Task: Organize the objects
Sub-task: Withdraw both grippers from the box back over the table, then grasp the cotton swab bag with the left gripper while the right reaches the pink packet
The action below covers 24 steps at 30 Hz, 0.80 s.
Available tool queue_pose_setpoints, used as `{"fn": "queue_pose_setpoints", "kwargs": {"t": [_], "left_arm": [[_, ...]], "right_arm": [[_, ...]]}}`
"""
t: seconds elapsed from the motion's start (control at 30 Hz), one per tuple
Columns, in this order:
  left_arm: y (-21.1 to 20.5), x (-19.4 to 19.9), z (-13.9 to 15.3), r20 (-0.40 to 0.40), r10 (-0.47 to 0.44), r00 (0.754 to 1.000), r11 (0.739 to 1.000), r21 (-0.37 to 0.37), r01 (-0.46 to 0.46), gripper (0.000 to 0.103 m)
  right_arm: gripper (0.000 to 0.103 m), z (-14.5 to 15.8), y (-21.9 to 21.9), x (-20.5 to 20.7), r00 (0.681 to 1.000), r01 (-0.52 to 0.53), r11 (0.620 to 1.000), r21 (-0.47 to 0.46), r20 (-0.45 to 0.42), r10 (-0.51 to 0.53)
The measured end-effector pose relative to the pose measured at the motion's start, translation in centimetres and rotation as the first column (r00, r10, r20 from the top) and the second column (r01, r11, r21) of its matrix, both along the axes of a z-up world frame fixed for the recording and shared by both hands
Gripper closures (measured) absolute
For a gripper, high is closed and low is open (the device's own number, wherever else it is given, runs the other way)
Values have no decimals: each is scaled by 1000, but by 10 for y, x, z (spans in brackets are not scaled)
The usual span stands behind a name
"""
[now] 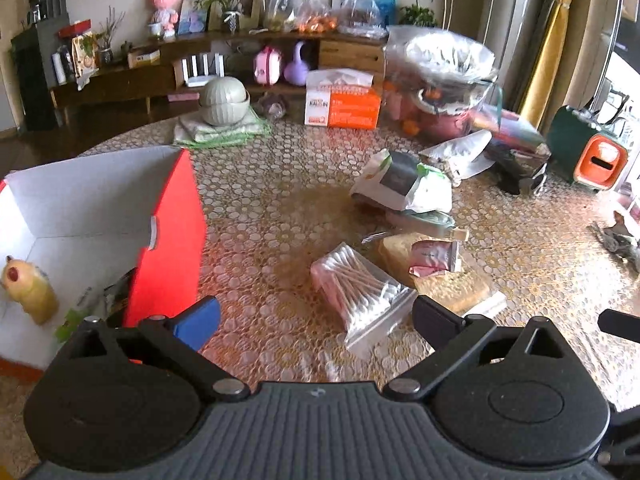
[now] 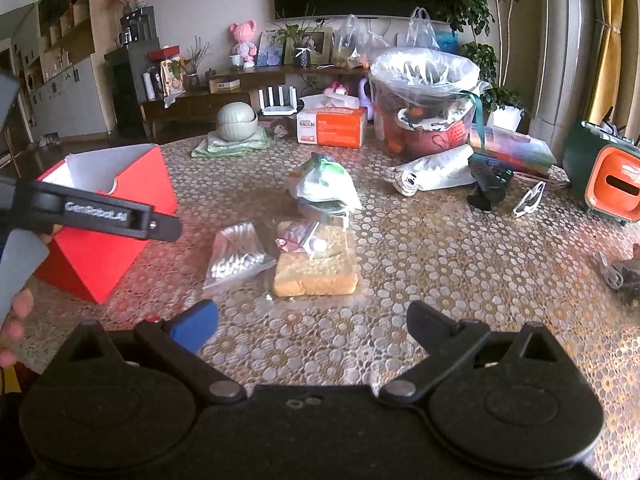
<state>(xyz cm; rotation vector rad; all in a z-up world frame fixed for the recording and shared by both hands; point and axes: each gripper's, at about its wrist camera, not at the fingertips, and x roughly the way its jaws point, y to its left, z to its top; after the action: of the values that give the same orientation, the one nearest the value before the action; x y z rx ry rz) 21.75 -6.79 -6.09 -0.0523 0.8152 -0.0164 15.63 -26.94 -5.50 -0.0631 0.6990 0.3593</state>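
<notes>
The red box (image 1: 168,240) stands open at the left of the desk (image 1: 280,200). Just right of it, the left gripper (image 1: 316,320) hangs with jaws wide and empty over the cotton swab bag (image 1: 356,284), whose slick plastic may slip out. Further right, the right gripper (image 2: 312,328), jaws also spread and empty, faces the sponge (image 2: 316,268); the pink sachet (image 2: 298,236) resting on it could slide off

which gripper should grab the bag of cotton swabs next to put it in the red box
Left, probably. The left gripper is open with the cotton swab bag right ahead, and the red box is beside it. The right gripper is open too, but farther off.
</notes>
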Motion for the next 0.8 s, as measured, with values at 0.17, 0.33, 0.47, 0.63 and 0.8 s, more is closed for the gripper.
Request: {"fn": "queue_pose_setpoints", "kwargs": {"t": [0.17,0.33,0.47,0.63,0.8], "left_arm": [[-7,29,-13,-63,7,998,1000,-25,-9,0],[-14,56,-24,-88,38,995,999,3,-38,0],[-19,72,-35,-98,67,993,997,33,-64,0],[-17,88,-47,-116,112,987,994,6,-112,0],[-23,94,-59,-128,106,986,994,35,-102,0]], "right_arm": [[3,-7,-1,20,1000,-3,1000,6,2,3],[3,-13,3,41,1000,-14,1000,-12,10,14],[5,-18,7,56,1000,-18,1000,-22,7,18],[6,-25,9,68,1000,-22,999,-23,-11,22],[7,-31,11,74,1000,-24,999,-29,-22,23]]}}
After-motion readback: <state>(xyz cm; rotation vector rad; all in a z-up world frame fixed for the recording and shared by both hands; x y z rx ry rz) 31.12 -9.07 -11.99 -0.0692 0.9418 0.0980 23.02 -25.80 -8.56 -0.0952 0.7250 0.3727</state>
